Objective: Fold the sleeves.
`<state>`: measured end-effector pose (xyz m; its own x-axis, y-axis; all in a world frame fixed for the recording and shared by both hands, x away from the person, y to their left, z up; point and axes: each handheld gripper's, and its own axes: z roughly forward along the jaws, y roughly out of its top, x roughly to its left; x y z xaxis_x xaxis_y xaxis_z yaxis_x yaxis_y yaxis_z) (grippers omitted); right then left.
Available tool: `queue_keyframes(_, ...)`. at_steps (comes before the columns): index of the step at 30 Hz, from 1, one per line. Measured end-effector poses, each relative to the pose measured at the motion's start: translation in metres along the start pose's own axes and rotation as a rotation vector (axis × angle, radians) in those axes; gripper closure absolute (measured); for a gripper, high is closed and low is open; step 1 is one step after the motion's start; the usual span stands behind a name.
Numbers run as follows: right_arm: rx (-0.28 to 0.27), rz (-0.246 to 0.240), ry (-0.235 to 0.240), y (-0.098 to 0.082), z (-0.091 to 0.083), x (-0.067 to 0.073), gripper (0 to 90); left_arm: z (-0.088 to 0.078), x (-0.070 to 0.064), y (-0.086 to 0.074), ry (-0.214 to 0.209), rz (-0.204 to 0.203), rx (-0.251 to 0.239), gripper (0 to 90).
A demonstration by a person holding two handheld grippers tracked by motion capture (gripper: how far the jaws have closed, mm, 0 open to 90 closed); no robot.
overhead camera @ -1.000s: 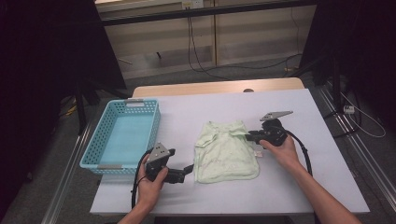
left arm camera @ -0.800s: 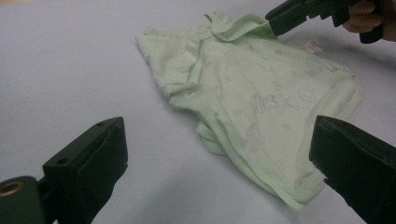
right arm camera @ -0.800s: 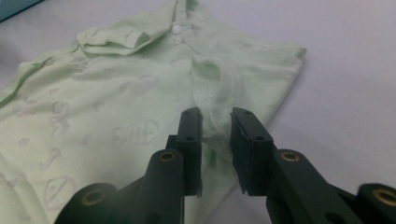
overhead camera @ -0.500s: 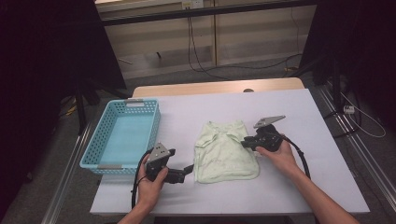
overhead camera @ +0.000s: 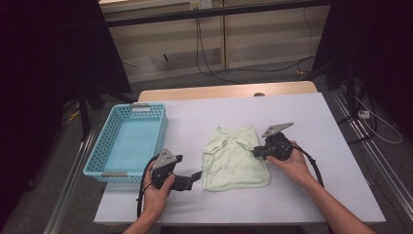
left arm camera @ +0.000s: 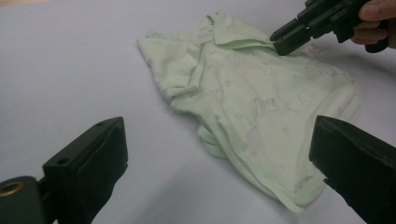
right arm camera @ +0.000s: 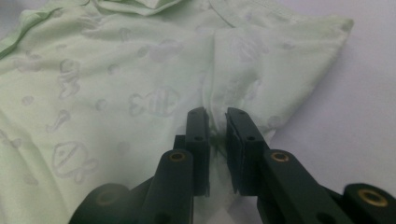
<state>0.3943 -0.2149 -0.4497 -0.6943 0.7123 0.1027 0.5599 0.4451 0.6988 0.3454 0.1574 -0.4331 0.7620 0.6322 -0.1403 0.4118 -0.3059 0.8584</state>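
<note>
The right claw (overhead camera: 254,152) had just been closing, its jaws nearly together with a raised ridge of the pale green shirt (overhead camera: 235,158) pinched between them: a grasp seemingly secured, ready for folding or lifting. The shirt lay flat on the white desk (overhead camera: 311,122), right of the blue basket (overhead camera: 97,156). The left claw (overhead camera: 197,174) rested open, just short of the shirt's near-left corner.

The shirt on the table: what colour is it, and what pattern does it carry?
Pale green shirt with a faint fish print, clearest in the right gripper view.
</note>
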Motion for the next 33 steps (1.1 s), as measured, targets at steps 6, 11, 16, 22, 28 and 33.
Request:
queue_keyframes(6,0.0,-0.004,0.032,0.001,0.0,0.003,74.2,0.003,0.001,0.002,0.002,-0.008,-0.01,4.7)
queue_keyframes(11,-0.003,-0.011,0.039,0.002,0.0,0.005,76.8,0.006,0.002,0.006,0.017,-0.005,-0.011,4.7)
queue_keyframes(16,-0.01,-0.013,0.039,0.003,-0.002,0.005,79.3,0.012,0.005,0.011,0.034,-0.001,-0.015,4.7)
queue_keyframes(22,-0.042,-0.007,0.027,0.004,-0.004,0.003,80.5,0.021,0.008,0.022,0.037,-0.003,-0.021,3.6)
queue_keyframes(28,-0.095,0.024,0.034,0.006,-0.01,-0.001,74.8,0.031,0.011,0.031,0.036,0.001,-0.018,3.5)
queue_keyframes(33,-0.12,0.045,0.021,0.006,-0.011,-0.003,66.1,0.037,0.014,0.037,0.025,0.007,-0.019,4.4)
